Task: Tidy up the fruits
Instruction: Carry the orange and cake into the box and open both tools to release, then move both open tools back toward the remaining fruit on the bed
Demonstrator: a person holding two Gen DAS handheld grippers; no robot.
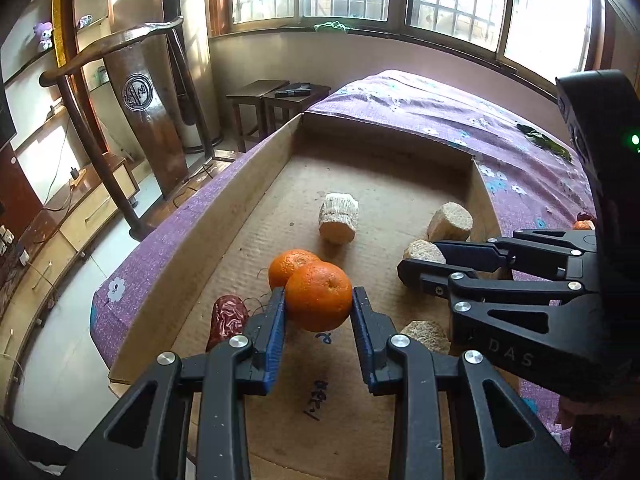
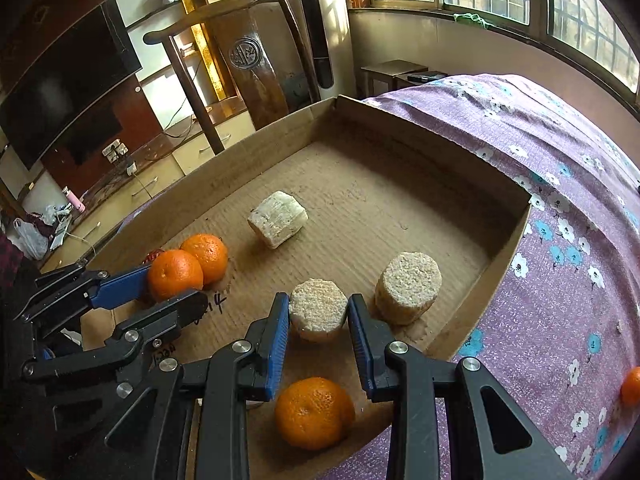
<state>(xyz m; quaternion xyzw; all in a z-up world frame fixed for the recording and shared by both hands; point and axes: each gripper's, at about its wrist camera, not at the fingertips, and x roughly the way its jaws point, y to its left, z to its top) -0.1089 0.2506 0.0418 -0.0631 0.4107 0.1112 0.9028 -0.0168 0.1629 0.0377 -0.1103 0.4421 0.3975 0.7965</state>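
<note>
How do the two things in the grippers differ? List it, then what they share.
The orange in the left gripper is smooth, bright and round; the beige cake in the right gripper is pale, grainy and a flat-topped cylinder. The orange touches a second orange; the cake stands apart from its neighbour. Both are clamped between blue pads over the cardboard tray.

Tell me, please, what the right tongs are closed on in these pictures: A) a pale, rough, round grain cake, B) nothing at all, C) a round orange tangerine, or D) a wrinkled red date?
A: in the right wrist view the blue pads of the right tongs press both sides of the pale, rough, round grain cake over the brown cardboard tray.
</note>
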